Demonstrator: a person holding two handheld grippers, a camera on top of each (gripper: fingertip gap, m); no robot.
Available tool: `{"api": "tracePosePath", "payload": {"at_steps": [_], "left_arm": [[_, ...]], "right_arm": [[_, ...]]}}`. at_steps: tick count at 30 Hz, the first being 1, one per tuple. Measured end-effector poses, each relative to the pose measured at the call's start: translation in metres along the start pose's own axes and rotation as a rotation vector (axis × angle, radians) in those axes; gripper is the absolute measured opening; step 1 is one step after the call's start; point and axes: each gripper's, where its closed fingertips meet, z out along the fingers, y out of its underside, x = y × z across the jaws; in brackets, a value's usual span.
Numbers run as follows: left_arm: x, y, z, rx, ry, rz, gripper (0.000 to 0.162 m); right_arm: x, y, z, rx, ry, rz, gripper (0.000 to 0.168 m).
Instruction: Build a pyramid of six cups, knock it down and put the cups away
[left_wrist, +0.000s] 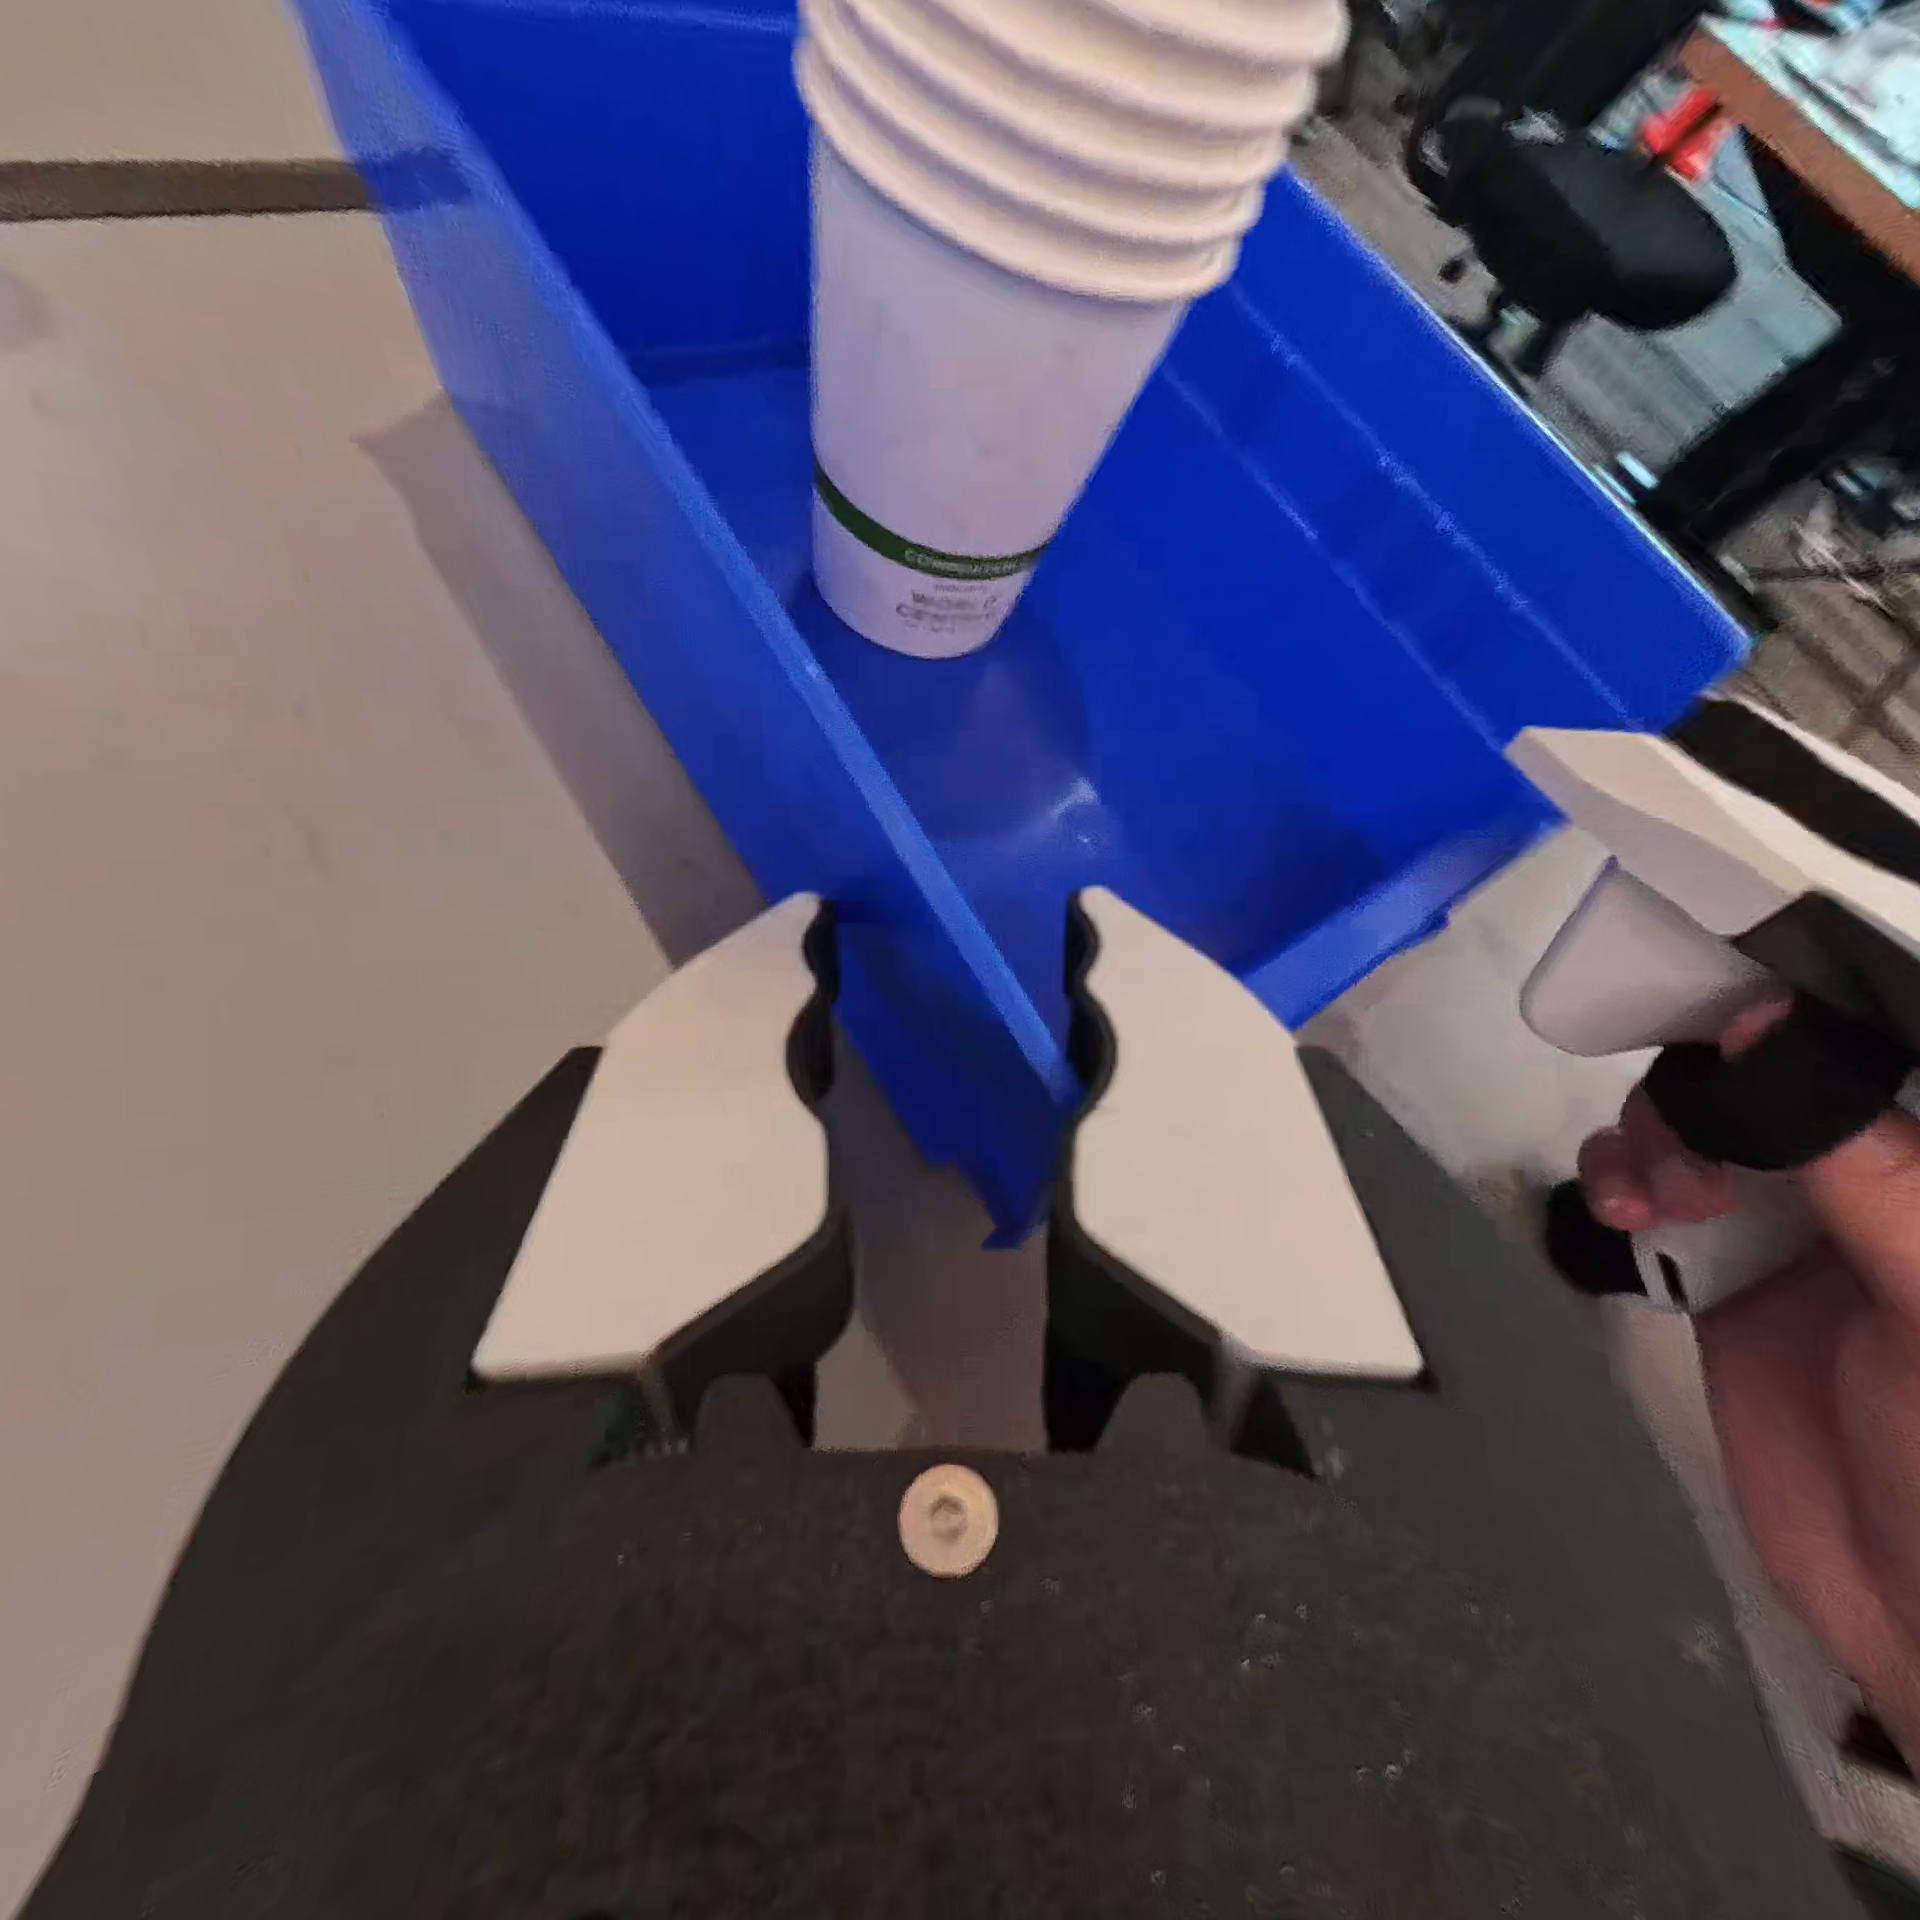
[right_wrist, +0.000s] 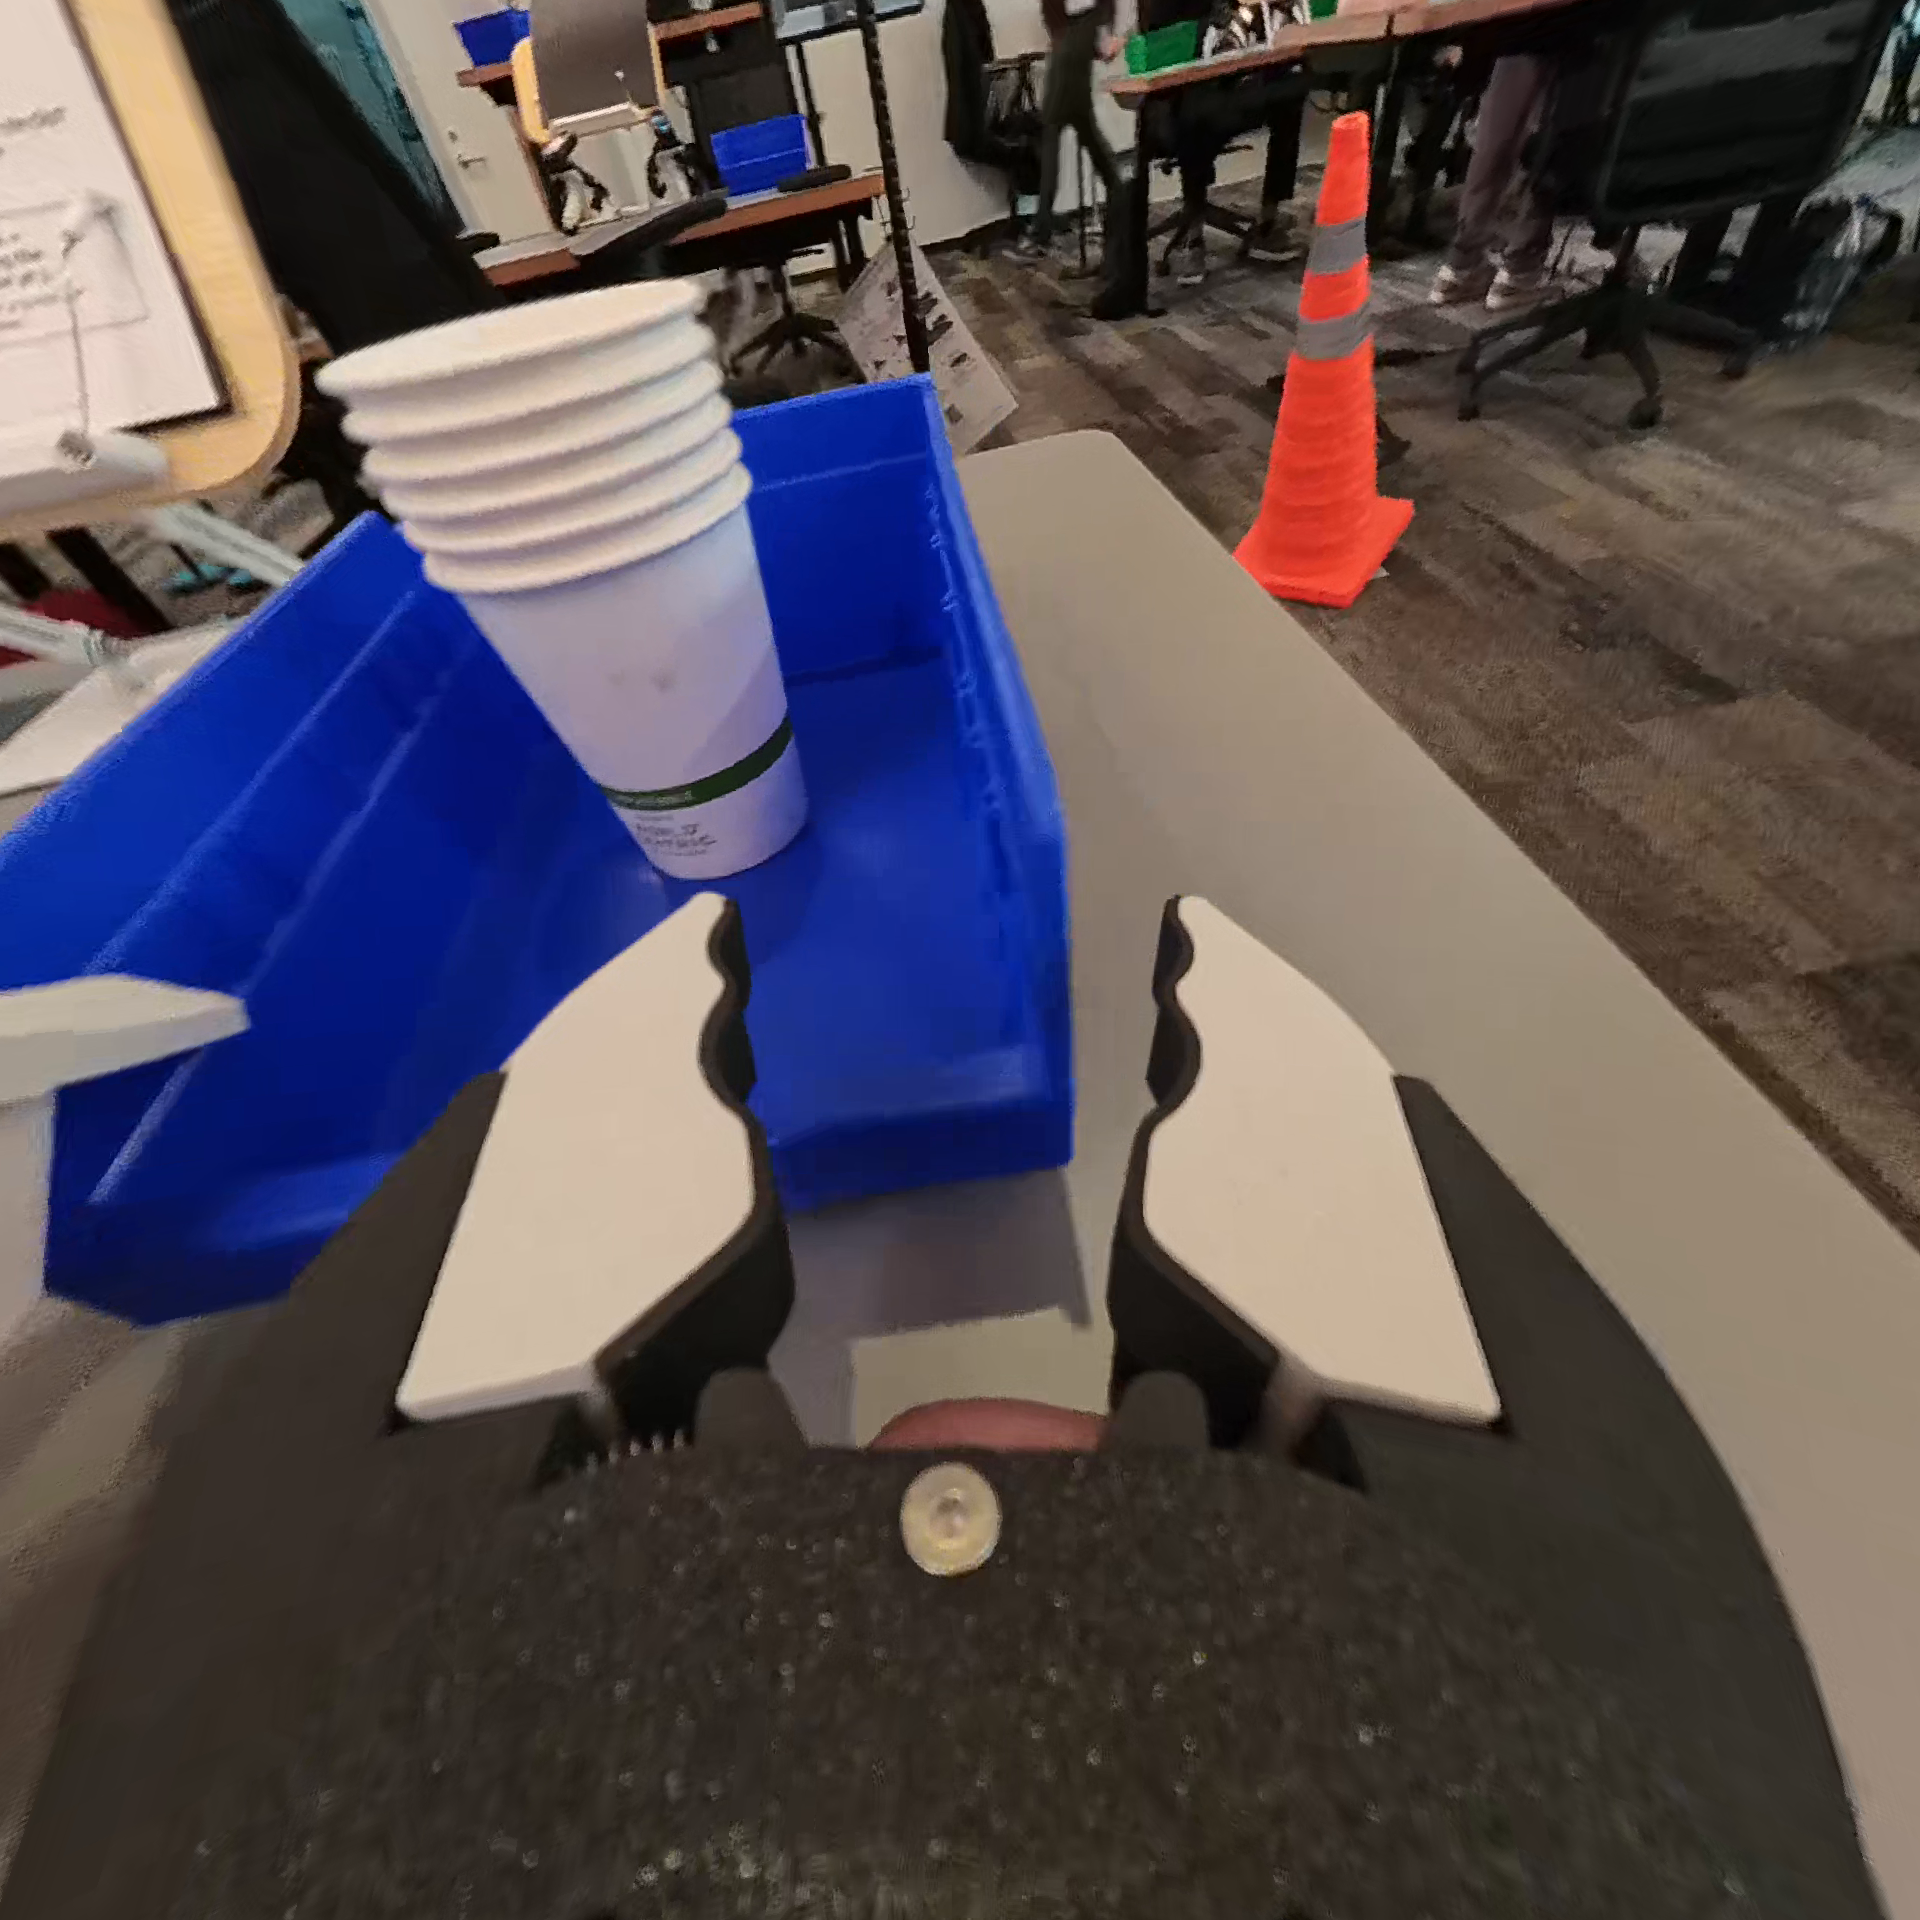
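Note:
A stack of several nested white paper cups (left_wrist: 966, 395) with a green band near the base stands upright inside a blue plastic bin (left_wrist: 1351, 582) on the grey table. The stack also shows in the right wrist view (right_wrist: 644, 665), in the bin (right_wrist: 914, 582). My left gripper (left_wrist: 951, 914) is open, its fingers straddling the bin's near side wall at the corner without clamping it. My right gripper (right_wrist: 951, 914) is open and empty, above the table just in front of the bin's low front wall. One right gripper finger (left_wrist: 1621, 810) shows beside the bin, held by a hand (left_wrist: 1662, 1174).
The grey table (right_wrist: 1299, 831) ends close to the right of the bin. An orange traffic cone (right_wrist: 1330, 416) stands on the carpet beyond it. Office chairs and desks fill the background. A dark strip (left_wrist: 177, 187) crosses the table at far left.

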Motion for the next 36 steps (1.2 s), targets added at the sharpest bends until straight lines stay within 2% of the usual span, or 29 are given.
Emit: {"api": "tracePosePath", "payload": {"at_steps": [3,4,6,8,9,13,18,21,24,29,31,33,35,36], "left_arm": [[-0.023,-0.002,-0.012,0.047,-0.144,-0.036,0.019],[-0.031,-0.002,-0.016,0.059,-0.196,-0.033,0.013],[-0.042,-0.001,-0.025,0.061,-0.287,-0.004,0.005],[-0.046,-0.001,-0.032,0.075,-0.314,0.004,0.005],[-0.047,0.000,-0.037,0.074,-0.320,-0.002,0.005],[-0.055,0.001,-0.068,0.101,-0.333,0.000,0.004],[-0.103,-0.002,-0.136,0.163,-0.404,-0.014,0.004],[-0.143,0.009,-0.172,0.163,-0.457,-0.049,0.004],[-0.180,0.030,-0.192,0.128,-0.480,-0.086,0.004],[-0.213,0.053,-0.203,0.115,-0.535,-0.104,0.004],[-0.211,0.052,-0.202,0.140,-0.514,-0.100,0.012],[-0.201,0.050,-0.199,0.151,-0.436,-0.111,0.031],[-0.184,0.044,-0.203,0.157,-0.303,-0.118,0.071],[-0.180,0.041,-0.213,0.156,-0.279,-0.092,0.079]], "right_arm": [[-0.005,0.005,0.011,-0.036,0.007,0.028,0.065],[-0.012,0.004,0.012,-0.030,-0.015,0.027,0.066],[-0.021,0.000,0.009,-0.005,-0.010,0.015,0.044],[-0.032,0.001,0.007,-0.019,-0.002,-0.051,0.005],[-0.032,0.001,0.003,-0.030,0.044,-0.090,0.002],[-0.062,-0.010,-0.016,0.028,0.058,-0.054,0.002],[-0.145,-0.021,-0.030,0.093,-0.018,-0.089,0.002],[-0.198,-0.008,-0.026,0.060,-0.068,-0.101,0.002],[-0.239,0.012,-0.020,0.013,-0.112,-0.132,0.002],[-0.267,0.042,-0.009,-0.038,-0.155,-0.126,0.002],[-0.267,0.042,-0.008,-0.018,-0.173,-0.140,0.002],[-0.271,0.042,-0.012,-0.027,-0.227,-0.163,0.013],[-0.268,0.034,-0.027,0.018,-0.266,-0.220,0.037],[-0.269,0.029,-0.037,0.062,-0.306,-0.270,0.045]]}}
